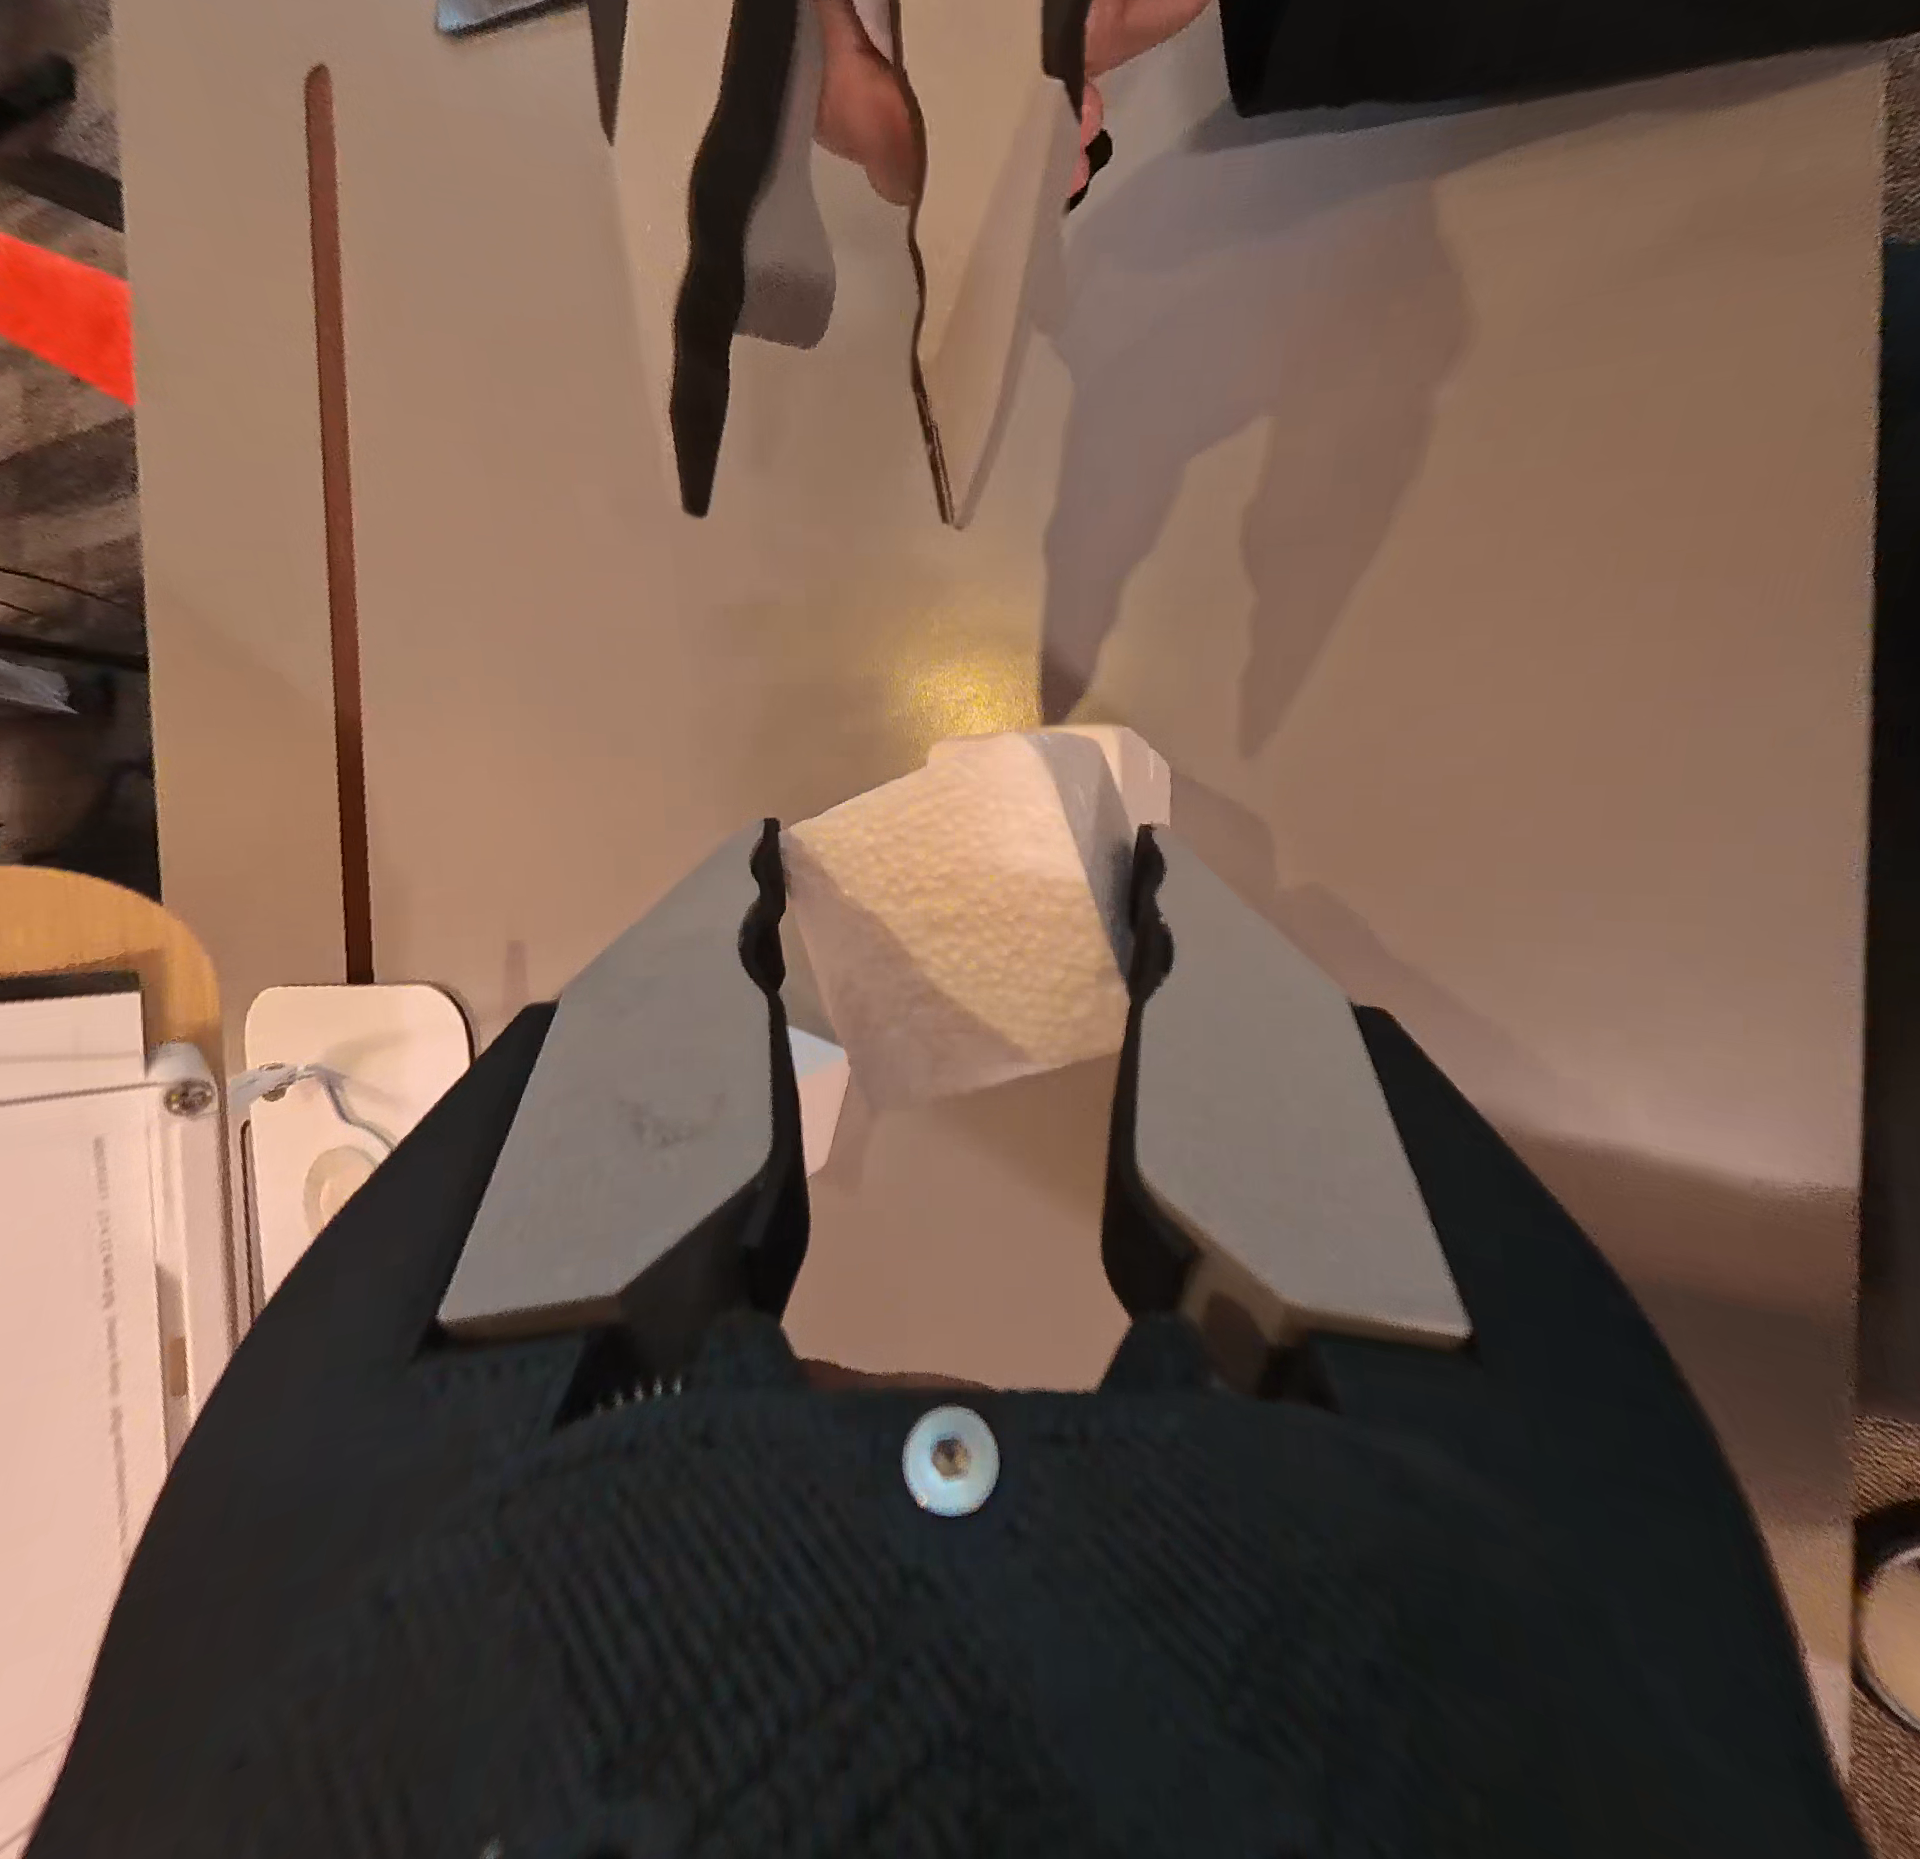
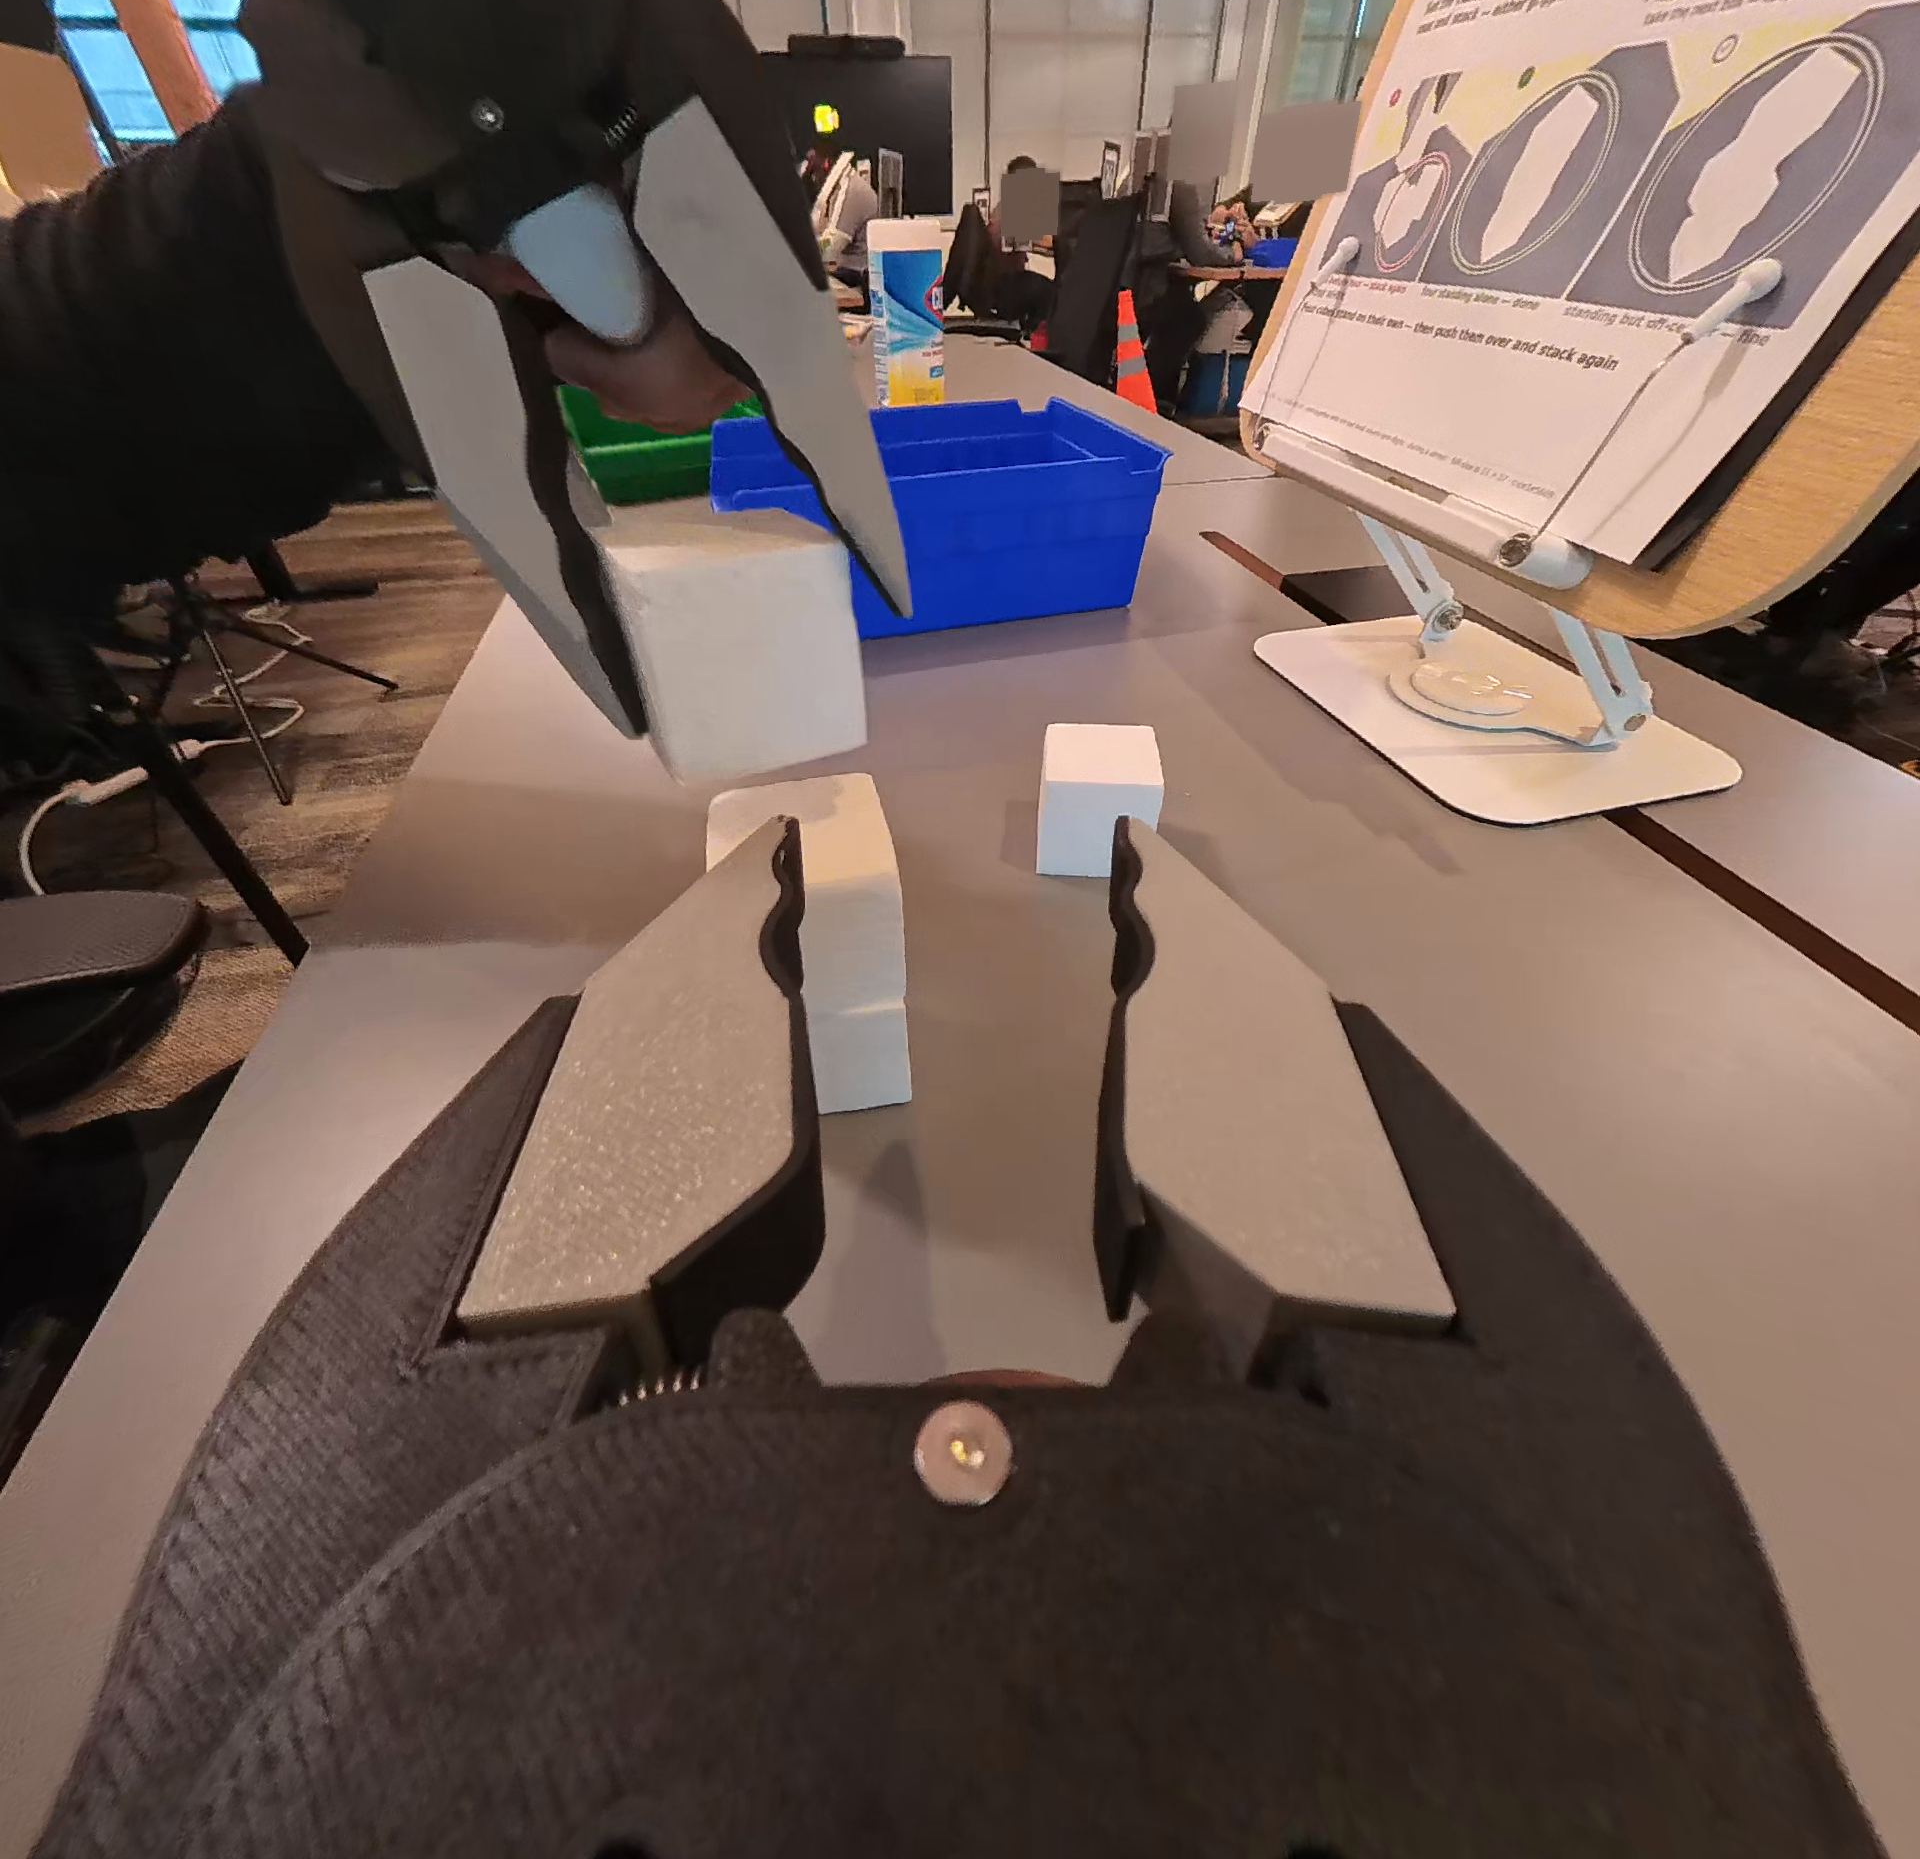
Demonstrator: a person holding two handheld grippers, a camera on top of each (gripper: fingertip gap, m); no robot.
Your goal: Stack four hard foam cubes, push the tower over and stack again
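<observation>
My left gripper (image 1: 951,843) is shut on a white foam cube (image 1: 951,936) and holds it tilted in the air. The right wrist view shows this gripper (image 2: 769,666) and its cube (image 2: 753,656) just above a stack of two white cubes (image 2: 857,936) on the grey table (image 2: 1299,978). The stack is partly hidden behind my right gripper's left finger. Another white cube (image 2: 1099,812) stands alone to the right. My right gripper (image 2: 954,843) is open and empty, low over the table beside the stack. It also shows in the left wrist view (image 1: 821,510).
A blue bin (image 2: 997,521) and a green bin (image 2: 634,459) sit at the back. A white document stand (image 2: 1496,739) with a sheet stands at the right. A wipes canister (image 2: 906,313) is behind the bins. The table's edge runs along the left. The tips of one gripper are about 7 centimetres away from the tips of the other.
</observation>
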